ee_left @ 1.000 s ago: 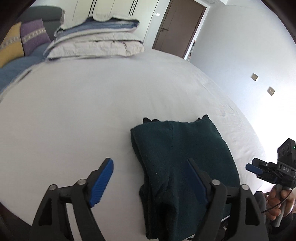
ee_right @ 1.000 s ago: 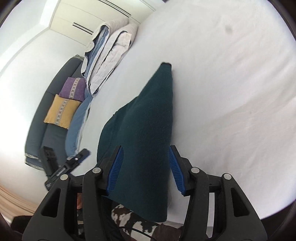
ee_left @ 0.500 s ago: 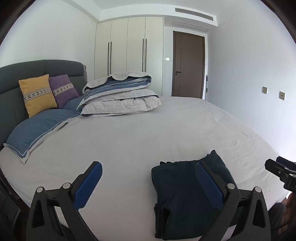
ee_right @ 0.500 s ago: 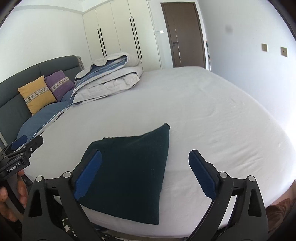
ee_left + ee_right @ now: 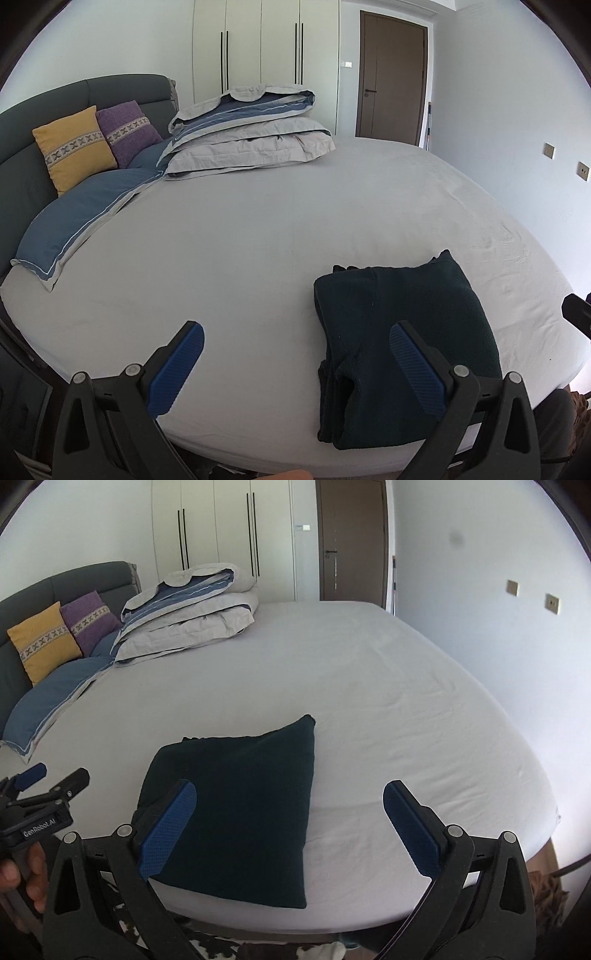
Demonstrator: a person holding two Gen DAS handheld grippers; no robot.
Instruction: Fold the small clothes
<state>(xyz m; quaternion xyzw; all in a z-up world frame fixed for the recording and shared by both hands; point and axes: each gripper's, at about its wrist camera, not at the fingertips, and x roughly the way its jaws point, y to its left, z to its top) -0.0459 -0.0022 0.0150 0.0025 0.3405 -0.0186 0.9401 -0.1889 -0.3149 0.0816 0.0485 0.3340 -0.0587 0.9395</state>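
Observation:
A dark green folded garment (image 5: 399, 332) lies flat near the front edge of the bed; it also shows in the right wrist view (image 5: 243, 805). My left gripper (image 5: 295, 365) is open and empty, held back from the bed edge with the garment under its right finger. My right gripper (image 5: 291, 823) is open and empty, pulled back, with the garment's right edge between its fingers in the view. The left gripper also shows at the left of the right wrist view (image 5: 40, 786).
The bed has a pale grey sheet (image 5: 258, 236). A folded duvet (image 5: 251, 129) lies at the far side. Blue pillow (image 5: 74, 221), yellow cushion (image 5: 72, 147) and purple cushion (image 5: 127, 131) lean on the grey headboard. Wardrobe and brown door (image 5: 391, 74) stand behind.
Both grippers have lifted from looking down at the garment and pulled back from it. My right gripper has opened wider. The garment stays folded on the bed.

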